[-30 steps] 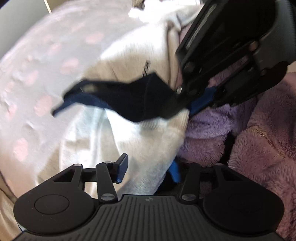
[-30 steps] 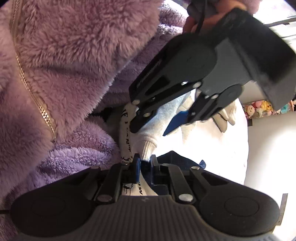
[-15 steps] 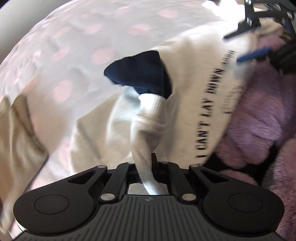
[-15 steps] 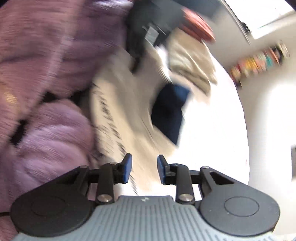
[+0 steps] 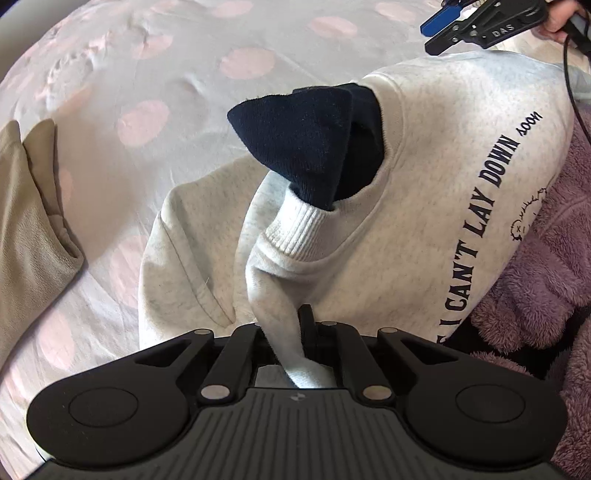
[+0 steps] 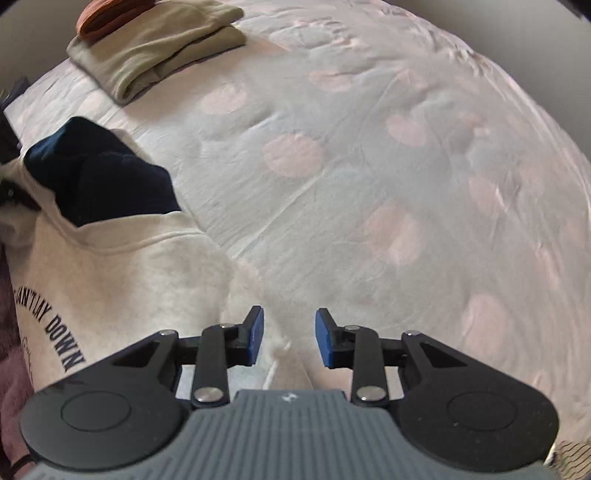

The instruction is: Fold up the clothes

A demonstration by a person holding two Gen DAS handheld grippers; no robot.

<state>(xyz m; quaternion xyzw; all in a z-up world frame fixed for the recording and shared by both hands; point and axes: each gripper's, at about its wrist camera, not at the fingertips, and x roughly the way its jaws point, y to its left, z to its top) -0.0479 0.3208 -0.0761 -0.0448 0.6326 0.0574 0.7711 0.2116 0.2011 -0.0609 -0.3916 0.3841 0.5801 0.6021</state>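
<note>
A pale grey sweatshirt (image 5: 424, 206) printed "I CAN'T LAY DOWN" lies on the bed, with a dark navy garment (image 5: 314, 140) sticking out of its neck opening. My left gripper (image 5: 286, 328) is shut on the sweatshirt's sleeve, whose ribbed cuff (image 5: 299, 232) folds over just ahead. In the right wrist view the same sweatshirt (image 6: 122, 269) and navy garment (image 6: 99, 177) sit at the left. My right gripper (image 6: 288, 338) is open over the sheet beside the sweatshirt's edge, with nothing between its blue pads (image 6: 256, 334). It also appears at the top right of the left wrist view, right gripper (image 5: 443, 22).
The bed is covered by a white sheet with pink dots (image 6: 369, 166). A folded olive-beige garment stack (image 6: 155, 48) with an orange item on top lies at the far left corner; its edge (image 5: 26, 221) shows left. A fuzzy purple garment (image 5: 535, 295) lies at the right.
My left gripper closed on the sleeve after being open a second ago. My right gripper let go of the navy garment, opened, and swung away toward the open sheet.
</note>
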